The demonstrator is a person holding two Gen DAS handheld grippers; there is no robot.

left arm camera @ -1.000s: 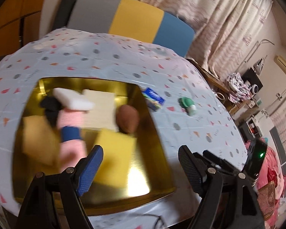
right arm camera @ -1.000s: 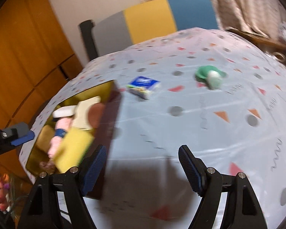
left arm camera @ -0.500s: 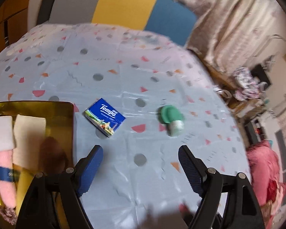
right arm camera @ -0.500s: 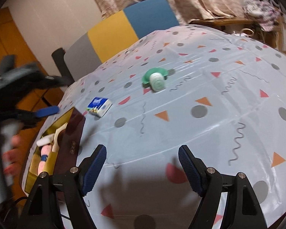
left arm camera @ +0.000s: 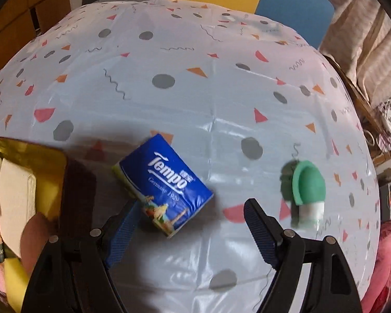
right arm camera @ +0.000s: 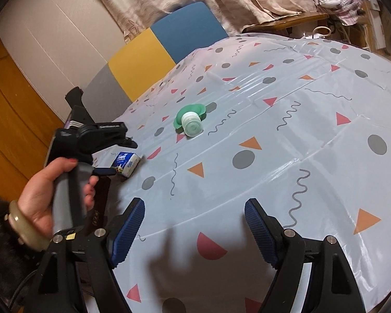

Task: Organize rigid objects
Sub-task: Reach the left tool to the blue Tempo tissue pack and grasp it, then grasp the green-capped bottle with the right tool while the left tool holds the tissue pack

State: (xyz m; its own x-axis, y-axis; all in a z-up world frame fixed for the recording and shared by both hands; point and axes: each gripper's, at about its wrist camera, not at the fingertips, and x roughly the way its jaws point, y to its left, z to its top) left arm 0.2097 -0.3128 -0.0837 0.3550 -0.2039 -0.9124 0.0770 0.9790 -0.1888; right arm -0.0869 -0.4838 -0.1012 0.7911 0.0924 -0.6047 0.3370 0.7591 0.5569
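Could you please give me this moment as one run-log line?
left gripper: open, over tissue pack | right gripper: open, empty | green bottle: lying on tablecloth

desk (left arm camera: 221, 99): covered by a patterned cloth, carries everything
tissue pack (left arm camera: 164, 182): flat on the desk, just right of the tray's right edge in the left wrist view
tray (left arm camera: 39, 154): at the desk's left edge, holds several stacked items, partly cut off
bottle (left arm camera: 306, 190): on its side on the desk, right of the tissue pack, well apart from it
left gripper (left arm camera: 190, 219): above the tissue pack, pack between the fingers' near ends, no contact visible
right gripper (right arm camera: 194, 221): over bare desk, nearer than the bottle (right arm camera: 191, 121)
chair (right arm camera: 153, 54): behind the desk's far edge
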